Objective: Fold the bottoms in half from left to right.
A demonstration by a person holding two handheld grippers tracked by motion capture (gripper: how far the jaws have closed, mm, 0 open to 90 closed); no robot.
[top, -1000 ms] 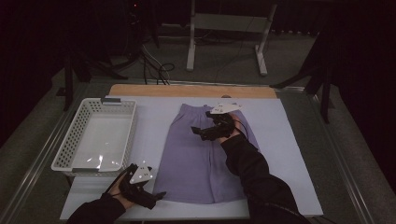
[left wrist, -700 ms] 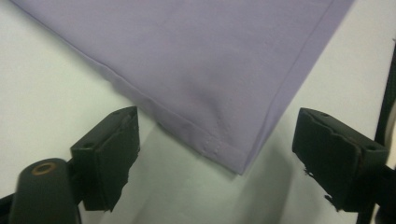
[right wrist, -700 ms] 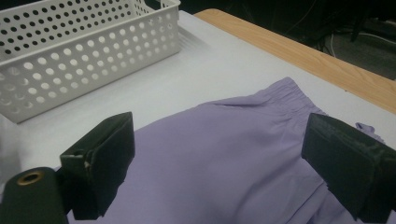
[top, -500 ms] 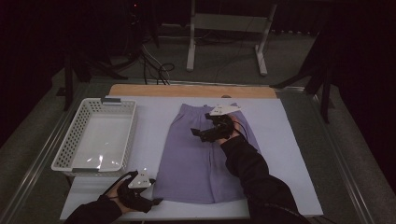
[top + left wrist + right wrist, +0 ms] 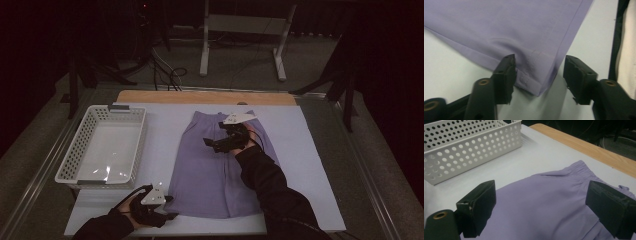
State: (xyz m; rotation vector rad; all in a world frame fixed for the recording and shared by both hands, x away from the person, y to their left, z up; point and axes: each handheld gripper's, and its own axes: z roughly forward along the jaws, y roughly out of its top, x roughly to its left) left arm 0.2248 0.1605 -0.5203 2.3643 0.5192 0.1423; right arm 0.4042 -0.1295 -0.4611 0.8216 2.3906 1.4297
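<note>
Lilac fabric: a pair of shorts (image 5: 220,165) is lying flat in the middle of the surface (image 5: 310,150), waistband at the far end, hems at the near end.
Left claw (image 5: 165,212): it's sitting at the near left corner of the shorts, and its jaws have just been closing. The hem corner (image 5: 534,85) is lying between them, one pad touching the cloth, the other still standing a bit apart from it, so no real pinch yet.
Right claw (image 5: 212,145): it's hovering over the far half of the shorts with jaws spread wide, nothing between them but the cloth below.
White basket (image 5: 100,150): it's sitting to the left of the shorts, well apart from them.
Sleeves: both forearms are coming in from the near edge in dark sleeves.
</note>
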